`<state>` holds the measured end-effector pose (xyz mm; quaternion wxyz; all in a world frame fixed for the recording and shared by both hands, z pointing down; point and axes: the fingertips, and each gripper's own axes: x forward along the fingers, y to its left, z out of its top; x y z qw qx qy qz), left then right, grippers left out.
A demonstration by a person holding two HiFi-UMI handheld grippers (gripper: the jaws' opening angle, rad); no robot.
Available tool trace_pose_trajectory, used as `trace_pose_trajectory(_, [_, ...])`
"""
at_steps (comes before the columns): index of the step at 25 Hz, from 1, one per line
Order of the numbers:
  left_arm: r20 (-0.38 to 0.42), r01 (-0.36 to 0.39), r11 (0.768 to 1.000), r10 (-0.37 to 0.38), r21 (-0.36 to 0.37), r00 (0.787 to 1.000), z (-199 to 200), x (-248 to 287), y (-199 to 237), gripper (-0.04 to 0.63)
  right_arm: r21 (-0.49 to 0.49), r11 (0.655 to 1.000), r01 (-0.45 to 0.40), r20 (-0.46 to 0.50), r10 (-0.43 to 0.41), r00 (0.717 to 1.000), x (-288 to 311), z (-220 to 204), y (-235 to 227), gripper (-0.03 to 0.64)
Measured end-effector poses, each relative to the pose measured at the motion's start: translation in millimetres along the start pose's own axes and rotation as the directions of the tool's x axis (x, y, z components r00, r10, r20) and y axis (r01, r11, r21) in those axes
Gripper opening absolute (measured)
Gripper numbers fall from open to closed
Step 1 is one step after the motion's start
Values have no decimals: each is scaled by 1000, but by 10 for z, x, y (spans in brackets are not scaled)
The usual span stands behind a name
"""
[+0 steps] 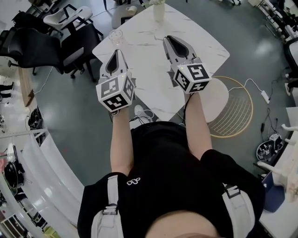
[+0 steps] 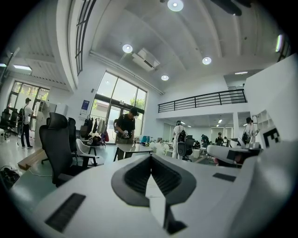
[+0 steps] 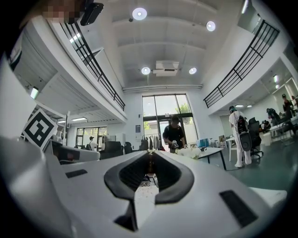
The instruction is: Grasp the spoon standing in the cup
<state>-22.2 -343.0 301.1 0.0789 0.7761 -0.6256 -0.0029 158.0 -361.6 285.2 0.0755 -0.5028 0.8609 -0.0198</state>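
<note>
The spoon (image 3: 150, 162) looks like a thin, stiff, light stick standing in the cup (image 1: 159, 11) at the far edge of the tabletop (image 1: 205, 51). I'd pinch the handle up high and gently, since that cup probably tips easily. Both forearms reach forward, grippers about level over the near half. The right gripper (image 1: 169, 39) has its fingers a narrow slit apart, aimed at the cup and empty — the left gripper (image 1: 118, 52) has its fingertips together, holding nothing.

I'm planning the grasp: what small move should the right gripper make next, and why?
Probably ease the right gripper forward toward the far cup: it shows lined up between the jaws but well ahead, and the jaws, barely apart, hold nothing yet.
</note>
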Motion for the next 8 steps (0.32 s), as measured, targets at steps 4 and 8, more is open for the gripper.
trace_pose_trajectory(4, [-1, 3, 1000, -3, 7, 1000, -6, 21, -33, 15, -7, 1000, -6, -1, 6, 1000, 3, -10, -3, 44])
trace_pose_trajectory(8, [-1, -2, 1000, 2, 8, 1000, -18, 55, -27, 16, -15, 1000, -12, -5, 12, 1000, 26, -22, -9, 43])
